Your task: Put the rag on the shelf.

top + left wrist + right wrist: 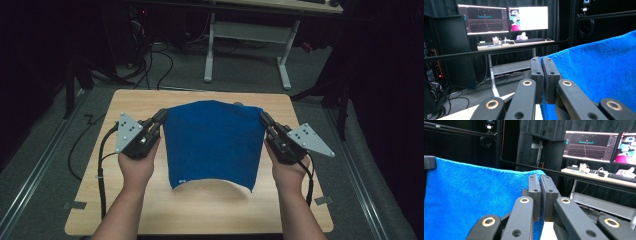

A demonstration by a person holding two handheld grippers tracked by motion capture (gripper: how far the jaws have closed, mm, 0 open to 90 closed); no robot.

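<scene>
One blue towel (212, 142) is hanging spread between two hand-held grippers above the wooden table (200, 212), its top edge running crosswise from one gripper to the other and its lower edge curling just over the tabletop. The left gripper (161, 118) is pinching the towel's upper left corner, its jaws closed tight on the cloth, as the left gripper view is showing with the blue fabric (599, 72) trailing off beside the pads. The right gripper (263, 119) is clamping the upper right corner in the same way, with the towel (474, 192) stretching away from its closed jaws. Relative to the towel, each gripper is sitting just outside a top corner, and the cloth is lying between them, so neither hand is nearer than the other. Any coming move seems to be turning on that crosswise top edge staying taut while the free lower edge is hanging towards the person
</scene>
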